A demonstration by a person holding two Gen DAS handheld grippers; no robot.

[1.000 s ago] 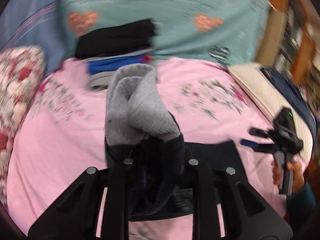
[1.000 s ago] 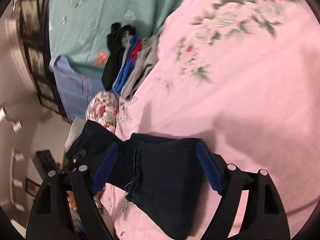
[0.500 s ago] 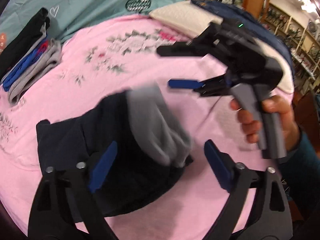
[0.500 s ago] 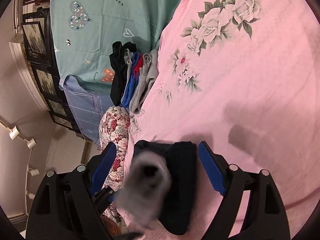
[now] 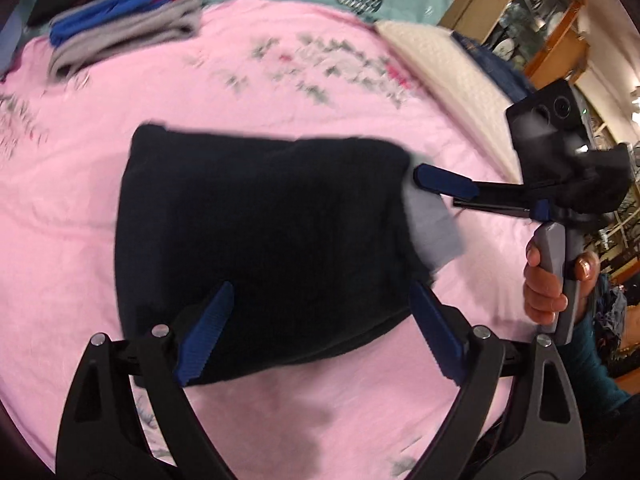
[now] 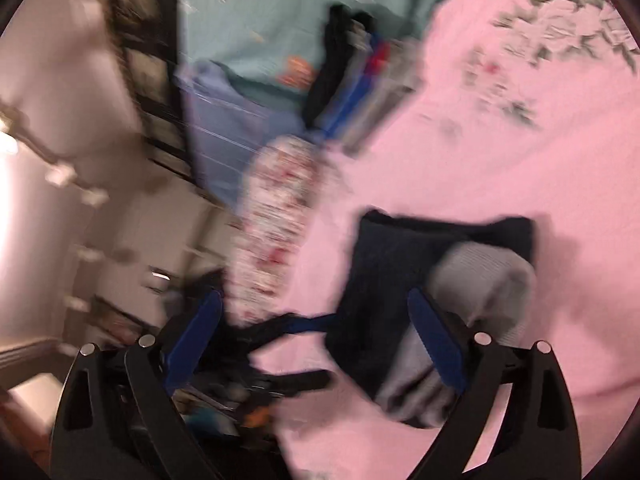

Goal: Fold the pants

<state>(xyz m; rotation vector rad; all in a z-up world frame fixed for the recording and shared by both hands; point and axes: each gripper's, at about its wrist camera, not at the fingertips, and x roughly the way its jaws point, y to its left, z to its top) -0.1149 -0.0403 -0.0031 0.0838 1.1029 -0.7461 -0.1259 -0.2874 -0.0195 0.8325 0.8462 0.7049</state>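
Left tongs: lower centre of left wrist view, jaws spread wide, nothing between the blue pads.
Right tongs: lower centre of right wrist view, jaws spread wide.
Right hand: right edge of left wrist view, fingers wrapped round grey handle.

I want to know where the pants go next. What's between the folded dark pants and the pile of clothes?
Only bare pink bedspread lies between the dark pants and the clothes pile, in the left wrist view.
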